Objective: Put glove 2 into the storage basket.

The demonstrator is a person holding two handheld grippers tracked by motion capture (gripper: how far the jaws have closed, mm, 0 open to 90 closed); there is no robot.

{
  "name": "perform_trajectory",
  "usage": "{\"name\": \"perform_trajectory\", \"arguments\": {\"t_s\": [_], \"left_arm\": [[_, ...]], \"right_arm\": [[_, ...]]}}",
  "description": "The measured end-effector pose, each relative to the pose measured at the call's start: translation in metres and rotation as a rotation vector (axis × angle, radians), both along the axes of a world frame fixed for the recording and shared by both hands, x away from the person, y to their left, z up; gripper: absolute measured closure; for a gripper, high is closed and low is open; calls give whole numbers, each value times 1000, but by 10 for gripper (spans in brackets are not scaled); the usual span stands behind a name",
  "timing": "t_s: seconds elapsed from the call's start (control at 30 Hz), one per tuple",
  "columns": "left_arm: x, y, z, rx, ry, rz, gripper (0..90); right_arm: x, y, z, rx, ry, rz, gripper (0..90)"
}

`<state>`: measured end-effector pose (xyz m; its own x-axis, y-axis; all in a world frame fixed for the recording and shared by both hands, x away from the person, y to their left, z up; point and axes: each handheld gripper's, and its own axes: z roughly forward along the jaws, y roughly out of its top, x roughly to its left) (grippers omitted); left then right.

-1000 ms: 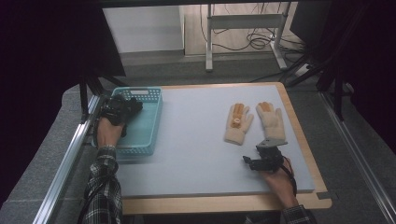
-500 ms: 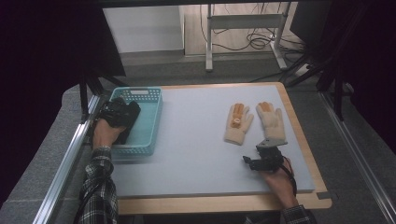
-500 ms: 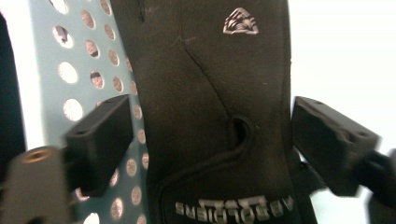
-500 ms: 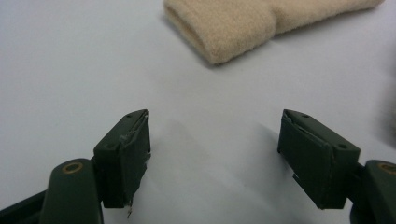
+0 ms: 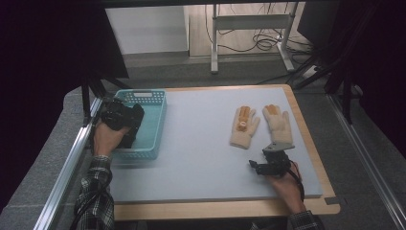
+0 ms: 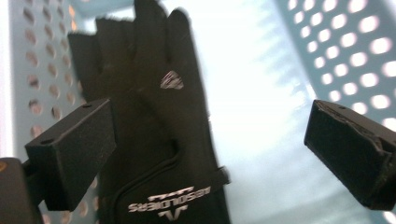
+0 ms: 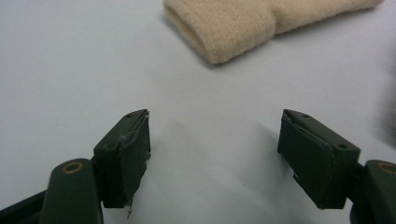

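Observation:
A black glove [image 6: 154, 116] with a white logo lies flat on the floor of the teal perforated basket [image 5: 155, 125] at the table's left. My left gripper [image 5: 120, 115] [image 6: 210, 140] hovers over it. Its jaws have just been opening and now stand wide apart, with the glove below and between them, untouched by the pads. Two beige knitted gloves [image 5: 244, 127] [image 5: 278, 124] lie palm-down at the right of the grey mat. My right gripper [image 5: 261, 167] [image 7: 215, 154] rests open just in front of them, with a beige cuff [image 7: 233, 28] ahead of its jaws.
The grey mat [image 5: 201, 143] covers the wooden table [image 5: 306, 143]. A metal rail [image 5: 72, 163] runs along the table's left side beside the basket. A desk frame and cables [image 5: 249, 33] stand on the floor beyond the far edge.
My left hand has drawn back slightly toward the person and lifted a little over the basket. The right hand and both beige gloves have stayed put.

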<state>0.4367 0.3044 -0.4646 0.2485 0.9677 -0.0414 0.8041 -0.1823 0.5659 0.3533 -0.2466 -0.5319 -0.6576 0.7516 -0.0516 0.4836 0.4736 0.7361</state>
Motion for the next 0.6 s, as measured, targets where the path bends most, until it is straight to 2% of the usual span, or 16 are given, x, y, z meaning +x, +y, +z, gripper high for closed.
{"name": "perform_trajectory", "arguments": {"t_s": [0.07,0.1,0.13,0.2,0.27,0.3,0.37,0.4,0.43,0.6], "left_arm": [[-3,-11,5,-20,-24,-43,30],[-3,-11,5,-20,-24,-43,29],[-6,-20,8,-30,-43,-72,27],[-7,-24,10,-39,-50,-87,26],[-11,-38,13,-60,-67,-140,21],[-11,-38,13,-60,-67,-140,21],[-14,-47,15,-60,-76,-165,21],[-17,-55,17,-74,-91,-192,21],[-17,-55,17,-74,-91,-192,21],[-31,-83,25,-106,-153,-276,21]], "right_arm": [[0,0,0,0,0,0,249],[0,0,0,0,0,0,250],[0,0,0,0,-1,0,250],[0,0,0,-1,-1,0,249],[0,0,0,-1,-1,0,249],[0,0,0,-1,-1,0,249],[0,0,0,0,0,0,249],[0,0,0,0,-1,0,249],[0,0,0,0,-1,0,249],[0,0,0,1,1,0,249]]}}
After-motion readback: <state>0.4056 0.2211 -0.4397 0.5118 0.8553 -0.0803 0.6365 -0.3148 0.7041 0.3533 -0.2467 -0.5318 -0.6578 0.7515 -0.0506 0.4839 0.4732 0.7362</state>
